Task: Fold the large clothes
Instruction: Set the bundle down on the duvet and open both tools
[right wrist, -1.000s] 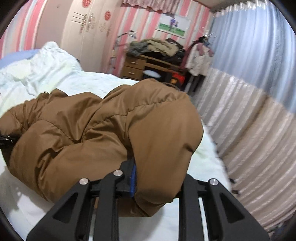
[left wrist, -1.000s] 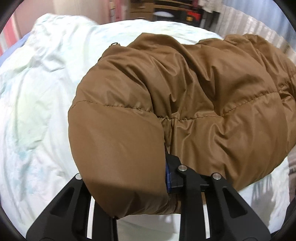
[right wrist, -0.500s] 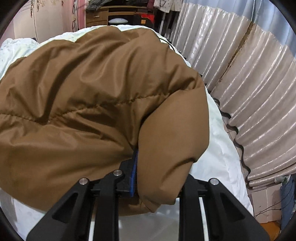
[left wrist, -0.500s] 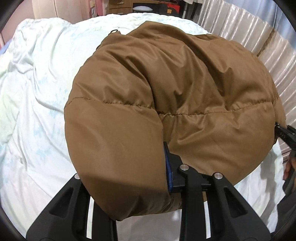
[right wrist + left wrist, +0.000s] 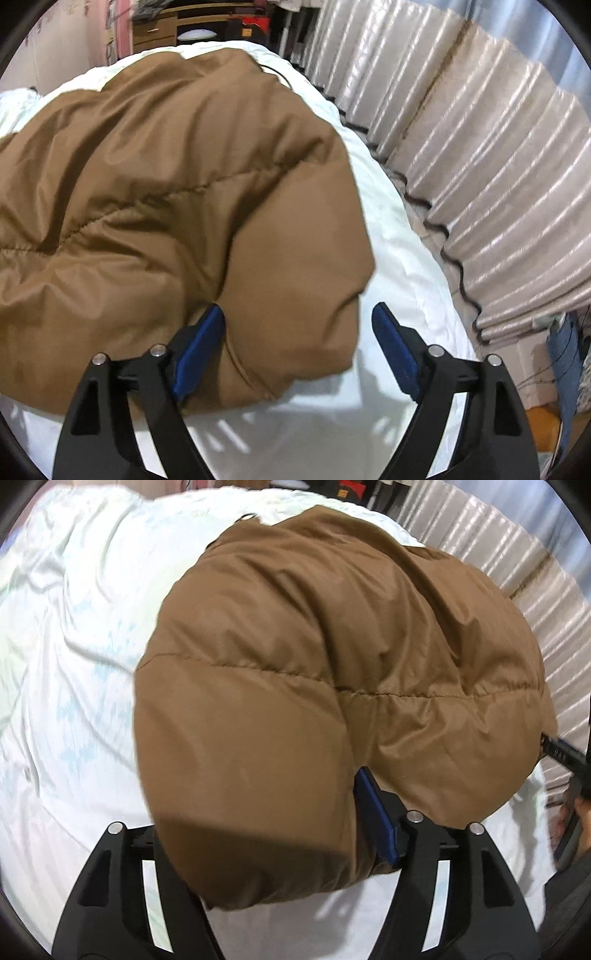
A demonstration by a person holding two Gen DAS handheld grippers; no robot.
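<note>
A puffy brown quilted jacket (image 5: 332, 657) lies bunched on the white bed (image 5: 74, 664); it also fills the right wrist view (image 5: 147, 184). My left gripper (image 5: 280, 830) has its jaws wide apart, with a thick fold of the jacket's near edge still between them; its blue right pad (image 5: 376, 819) shows, the left pad is hidden by fabric. My right gripper (image 5: 297, 354) is open, its blue pads (image 5: 395, 350) spread wide on either side of the jacket's corner, the right one clear of the fabric. The right gripper's tip also shows in the left wrist view (image 5: 561, 753).
The bed's right edge (image 5: 424, 258) runs along a pale ribbed curtain (image 5: 498, 166). A wooden dresser (image 5: 166, 26) with clutter stands beyond the bed's far end. Rumpled white sheet (image 5: 55, 590) spreads left of the jacket.
Both grippers have lowered the jacket's edge toward the bed and their jaws have opened; the right pads have parted from the corner, and the left jaws have widened around the fold.
</note>
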